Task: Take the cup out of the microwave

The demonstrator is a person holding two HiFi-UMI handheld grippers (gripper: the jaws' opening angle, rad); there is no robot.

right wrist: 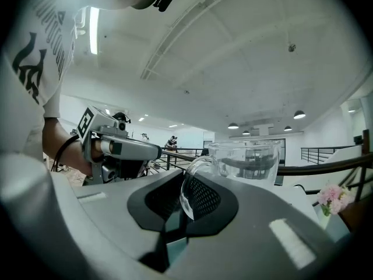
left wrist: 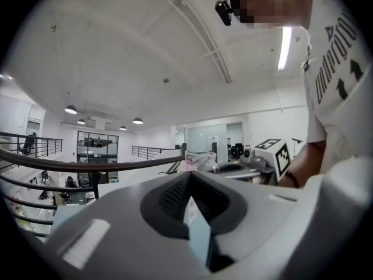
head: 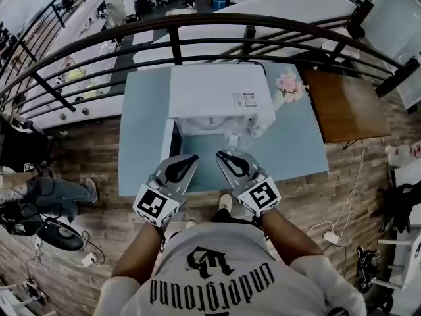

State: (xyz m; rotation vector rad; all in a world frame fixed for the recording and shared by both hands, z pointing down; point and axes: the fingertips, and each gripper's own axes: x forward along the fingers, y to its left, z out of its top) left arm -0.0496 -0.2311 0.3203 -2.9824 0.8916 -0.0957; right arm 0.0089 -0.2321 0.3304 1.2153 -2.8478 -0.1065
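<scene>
A white microwave (head: 217,91) stands on a light blue table (head: 141,130), its door (head: 168,142) swung open to the left. In front of its opening my right gripper (head: 222,155) is shut on the handle of a clear glass cup (head: 235,141). In the right gripper view the cup (right wrist: 245,159) hangs upright and empty just beyond the right gripper (right wrist: 187,178), its handle between the jaws. My left gripper (head: 191,158) is level beside it on the left. The left gripper (left wrist: 187,174) has its tips together and nothing between them.
A small vase of pink flowers (head: 289,85) sits on the table right of the microwave. A brown wooden table (head: 345,104) stands further right. A curved black railing (head: 197,28) runs behind the table. Cables and gear lie on the wooden floor (head: 329,196).
</scene>
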